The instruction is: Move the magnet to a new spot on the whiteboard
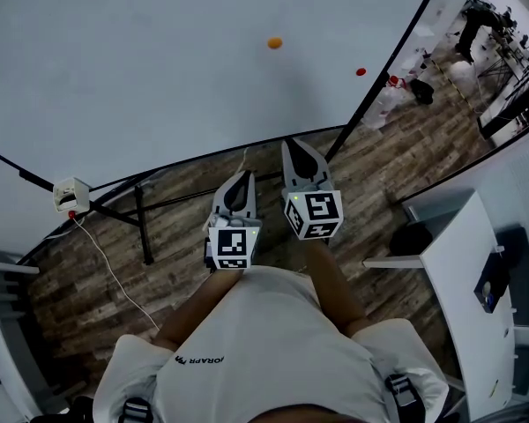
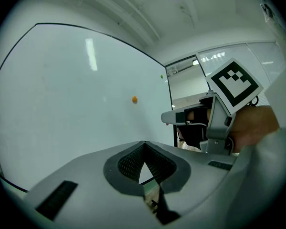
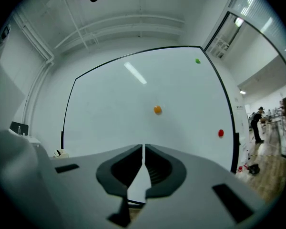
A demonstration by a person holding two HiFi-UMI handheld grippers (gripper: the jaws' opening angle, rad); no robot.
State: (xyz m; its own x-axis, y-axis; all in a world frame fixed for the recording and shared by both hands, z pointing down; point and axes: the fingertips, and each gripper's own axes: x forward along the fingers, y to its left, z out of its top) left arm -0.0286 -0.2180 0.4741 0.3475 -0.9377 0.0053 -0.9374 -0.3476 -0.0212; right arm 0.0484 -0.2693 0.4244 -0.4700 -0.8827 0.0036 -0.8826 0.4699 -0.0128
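Observation:
An orange magnet [image 1: 274,42] sticks near the middle of the big whiteboard [image 1: 159,69]; a red magnet [image 1: 361,72] sits further right and lower. Both grippers point level at the board from a distance, touching neither magnet. My left gripper [image 1: 243,176] is shut with nothing in it, and so is my right gripper [image 1: 292,144], which reaches slightly further forward. In the right gripper view the orange magnet [image 3: 157,109] lies just above the closed jaws, with the red magnet [image 3: 221,133] and a green magnet [image 3: 197,60] to its right. The left gripper view shows the orange magnet [image 2: 134,99] above its closed jaws.
The board's black stand legs [image 1: 143,227] rest on the wooden floor. A small white box [image 1: 70,194] with a trailing cable hangs at the board's lower left. A white table [image 1: 463,263] stands to my right. A person [image 3: 257,124] stands far off beyond the board's right edge.

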